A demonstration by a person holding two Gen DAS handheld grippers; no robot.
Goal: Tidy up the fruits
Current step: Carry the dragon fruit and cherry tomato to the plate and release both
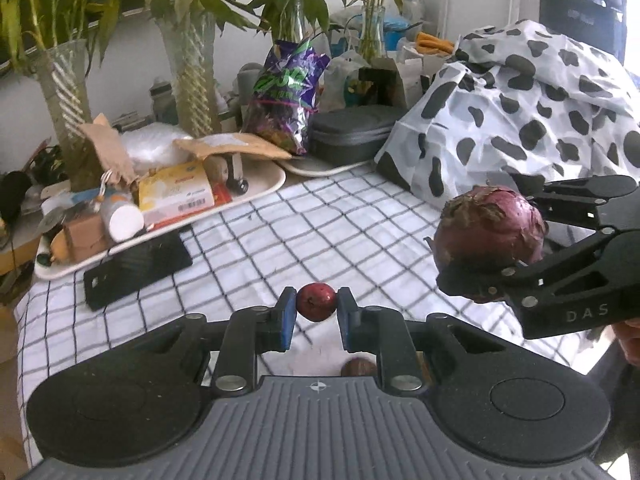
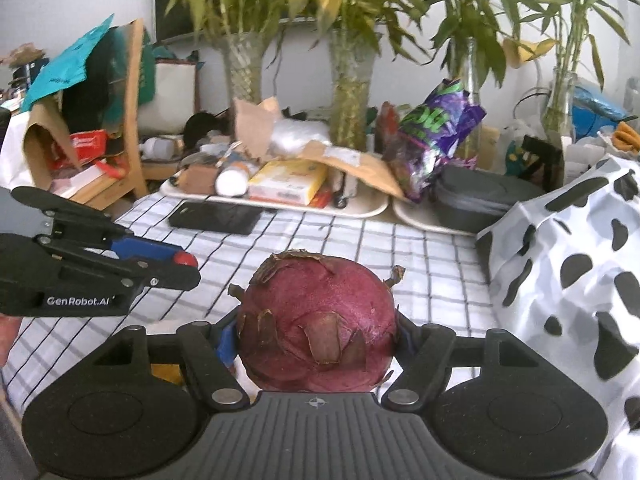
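Observation:
My left gripper (image 1: 317,307) is shut on a small red round fruit (image 1: 316,302) and holds it above the checked tablecloth (image 1: 280,232). It shows from the side in the right wrist view (image 2: 182,264), with the small red fruit (image 2: 185,259) peeking at its tip. My right gripper (image 2: 316,340) is shut on a large dark red dragon fruit (image 2: 318,324) with dry brown scales. In the left wrist view the right gripper (image 1: 480,276) holds the dragon fruit (image 1: 490,236) in the air at the right. A brown round thing (image 1: 358,369) lies below the left fingers, mostly hidden.
A cow-spotted cloth (image 1: 520,112) covers a mound at the right. A black flat device (image 1: 138,266) lies on the tablecloth. White trays (image 1: 264,190) with boxes, a bottle and paper stand behind, with a purple snack bag (image 1: 286,96), a grey case (image 1: 348,132) and vases of bamboo (image 1: 66,92).

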